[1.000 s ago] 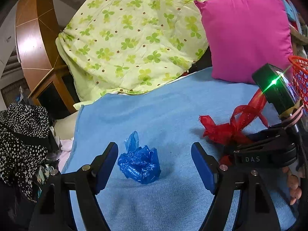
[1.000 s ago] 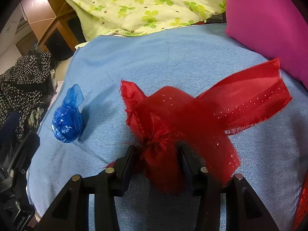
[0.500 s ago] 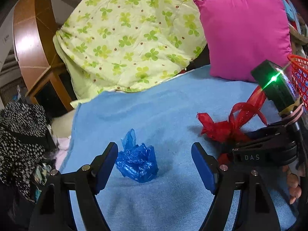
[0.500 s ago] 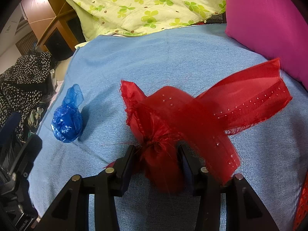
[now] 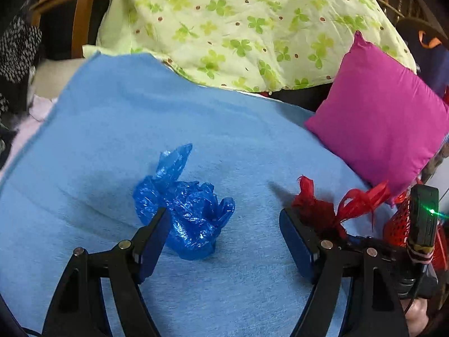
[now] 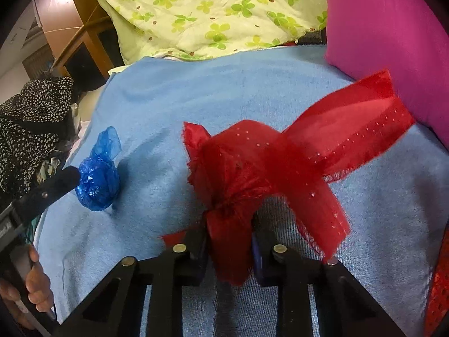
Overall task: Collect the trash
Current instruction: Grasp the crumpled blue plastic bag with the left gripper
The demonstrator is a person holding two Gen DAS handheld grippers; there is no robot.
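Our left gripper [image 5: 224, 238] stands wide open with nothing held, and the crumpled blue plastic bag [image 5: 185, 210] lies between its two blue-padded fingers, low in the left wrist frame and crowded toward the left finger [image 5: 153, 241], which overlaps the bag's lower left edge; the right finger [image 5: 297, 241] stands well clear of it. The bag's long axis runs from its bulky wad near the frame's centre up to a thin tail pointing toward the upper middle, roughly along the line the gripper points. We judge the coming move turns on that offset: shift slightly left in the frame to centre the wad, then close. Our right gripper [image 6: 228, 244] has just been closing and is clamped on the gathered knot of the sheer red ribbon bow [image 6: 252, 168], low centre of its own frame, loops fanning up and right toward the magenta square cushion [image 6: 393, 42]. Both pieces rest on the light blue towelling cloth [image 5: 112, 140]; the bag is nearer our left hand.
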